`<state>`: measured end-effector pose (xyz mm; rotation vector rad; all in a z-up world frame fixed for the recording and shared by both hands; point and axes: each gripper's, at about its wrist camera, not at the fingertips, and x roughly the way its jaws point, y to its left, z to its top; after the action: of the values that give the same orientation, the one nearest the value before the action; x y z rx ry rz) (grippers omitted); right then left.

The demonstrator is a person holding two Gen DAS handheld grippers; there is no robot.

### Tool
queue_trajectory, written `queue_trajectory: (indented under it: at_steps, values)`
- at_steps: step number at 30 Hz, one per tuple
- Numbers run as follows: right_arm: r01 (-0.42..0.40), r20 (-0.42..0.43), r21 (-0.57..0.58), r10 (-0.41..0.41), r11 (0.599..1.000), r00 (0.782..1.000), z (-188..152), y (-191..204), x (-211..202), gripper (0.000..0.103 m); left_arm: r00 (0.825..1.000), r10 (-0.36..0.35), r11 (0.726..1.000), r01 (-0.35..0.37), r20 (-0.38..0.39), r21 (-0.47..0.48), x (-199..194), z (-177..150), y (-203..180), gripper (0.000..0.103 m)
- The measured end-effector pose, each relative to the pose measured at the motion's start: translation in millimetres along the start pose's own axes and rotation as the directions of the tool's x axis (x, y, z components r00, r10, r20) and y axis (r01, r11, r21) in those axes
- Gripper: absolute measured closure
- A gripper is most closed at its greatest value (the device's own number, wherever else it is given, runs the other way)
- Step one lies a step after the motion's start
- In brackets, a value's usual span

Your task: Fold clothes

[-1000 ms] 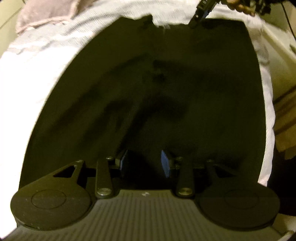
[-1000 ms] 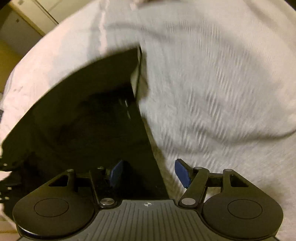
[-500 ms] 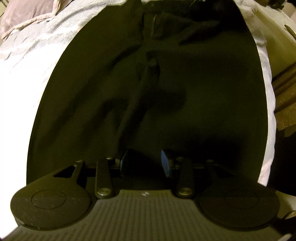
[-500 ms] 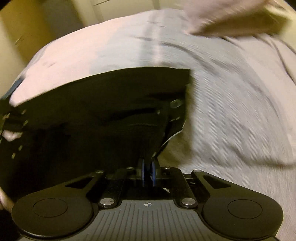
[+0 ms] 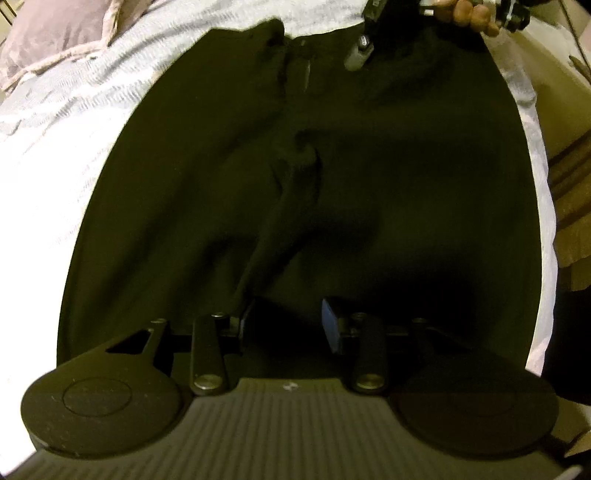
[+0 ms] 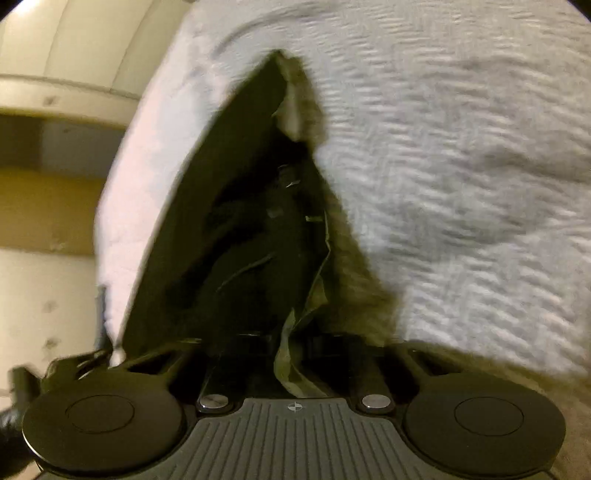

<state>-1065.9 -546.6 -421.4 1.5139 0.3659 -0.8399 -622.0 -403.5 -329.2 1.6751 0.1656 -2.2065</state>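
Left wrist view: black trousers (image 5: 369, 184) spread over white bedspread (image 5: 66, 147), filling centre frame. Left gripper (image 5: 284, 325) part open, dark cloth between pads, grip unclear. Right gripper (image 6: 291, 354) clamped on trouser edge, lower centre of right wrist view.

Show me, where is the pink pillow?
The pillow sits in the top left corner of the left wrist view, on the white bedspread, beyond the black pants.

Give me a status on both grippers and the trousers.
Right gripper shut on black trousers' waistband. Left gripper open over trousers. White bedspread underneath, nothing obstructing.
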Motion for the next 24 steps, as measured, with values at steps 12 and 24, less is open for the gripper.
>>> queue_trajectory:
  at_steps: [12,24]
  values:
    - [0.255,0.158,-0.107,-0.236,0.961,0.959,-10.2,23.0,-47.2,0.067,1.0,-0.013,0.999,0.012,-0.017,-0.043,9.7,-4.5,-2.7,0.066]
    - [0.561,0.426,-0.128,-0.466,0.818,0.776,-115.4,73.6,-77.5,0.066,0.967,0.087,0.941,-0.159,-0.24,-0.298,-37.8,-167.8,-0.4,0.064]
